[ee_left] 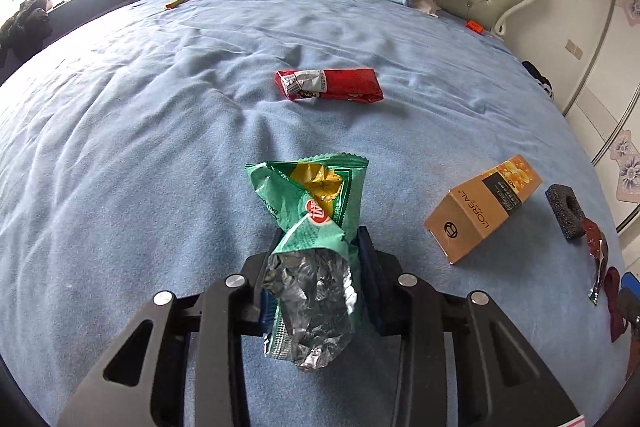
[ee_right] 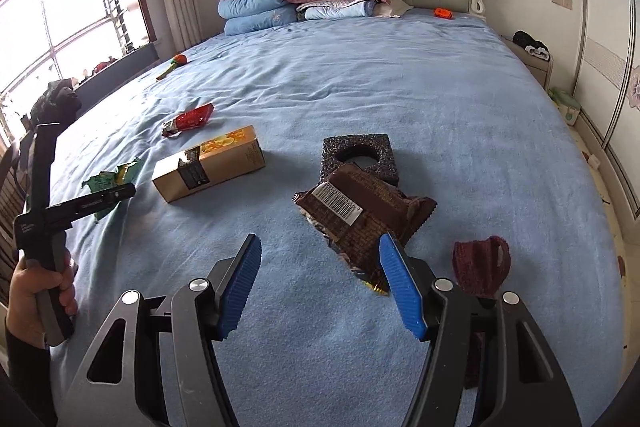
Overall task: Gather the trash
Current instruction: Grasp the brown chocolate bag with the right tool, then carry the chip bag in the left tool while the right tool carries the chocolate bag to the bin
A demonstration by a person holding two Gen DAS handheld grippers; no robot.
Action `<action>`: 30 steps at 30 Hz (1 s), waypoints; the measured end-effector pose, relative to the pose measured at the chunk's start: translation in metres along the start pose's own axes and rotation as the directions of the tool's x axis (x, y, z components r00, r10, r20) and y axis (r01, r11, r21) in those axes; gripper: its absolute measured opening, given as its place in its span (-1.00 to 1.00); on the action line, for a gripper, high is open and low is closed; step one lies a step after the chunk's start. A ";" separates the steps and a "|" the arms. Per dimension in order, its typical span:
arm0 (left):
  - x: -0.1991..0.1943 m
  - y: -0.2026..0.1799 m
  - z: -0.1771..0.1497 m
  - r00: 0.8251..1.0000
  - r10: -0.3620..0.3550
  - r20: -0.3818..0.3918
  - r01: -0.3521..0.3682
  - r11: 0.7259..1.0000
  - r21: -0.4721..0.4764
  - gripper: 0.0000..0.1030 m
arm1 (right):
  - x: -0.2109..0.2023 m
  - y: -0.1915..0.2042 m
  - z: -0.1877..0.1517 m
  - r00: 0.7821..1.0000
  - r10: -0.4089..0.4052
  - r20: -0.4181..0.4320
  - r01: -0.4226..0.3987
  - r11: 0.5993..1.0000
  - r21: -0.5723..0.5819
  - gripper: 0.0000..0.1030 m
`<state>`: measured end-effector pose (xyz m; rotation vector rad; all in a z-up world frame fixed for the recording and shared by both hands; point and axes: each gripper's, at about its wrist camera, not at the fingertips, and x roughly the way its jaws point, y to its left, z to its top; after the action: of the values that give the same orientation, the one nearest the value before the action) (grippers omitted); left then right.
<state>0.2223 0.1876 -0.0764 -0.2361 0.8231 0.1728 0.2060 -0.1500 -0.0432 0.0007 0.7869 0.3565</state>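
My left gripper (ee_left: 318, 247) is clamped on the green snack wrapper (ee_left: 316, 203), so the relation that matters now is on the other side. My right gripper (ee_right: 320, 283) stands with its jaws apart and nothing between them, and the brown snack wrapper (ee_right: 360, 219) lies just ahead of it, off toward the right-hand pad (ee_right: 400, 287). That pad already overlaps the wrapper's near corner in the right wrist view; whether it touches I cannot tell. The wrapper's long axis runs diagonally, from its near torn end up and away to the right. I judge the right hand is the nearer one by far, and the next move calls for a shift right and forward so both pads straddle the near end.

The green wrapper is thin crinkled film, silver foil inside, twisted where the pads pinch it, its serrated end pointing away from me. The brown one is glossy film too, creased, with a white barcode label facing up. Its far edge rests against a black foam block (ee_right: 362, 157), coarse and square with a round hole through it. A gold cardboard box (ee_right: 210, 163) lies flat between the two wrappers, and a red wrapper (ee_left: 330, 85) sits farther up the soft blue blanket (ee_right: 400, 87). A dark red knitted piece (ee_right: 482, 265) sits just right of my right gripper.
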 end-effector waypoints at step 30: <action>-0.034 -0.028 -0.026 0.991 -0.128 0.039 0.125 0.990 0.064 -0.40 | -0.013 -0.015 -0.015 0.998 0.065 0.006 -0.066 0.995 0.074 -0.75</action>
<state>0.1881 0.1518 -0.0639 -0.2250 0.7669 0.0335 0.1916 -0.1699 -0.0472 0.0966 0.7978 0.3892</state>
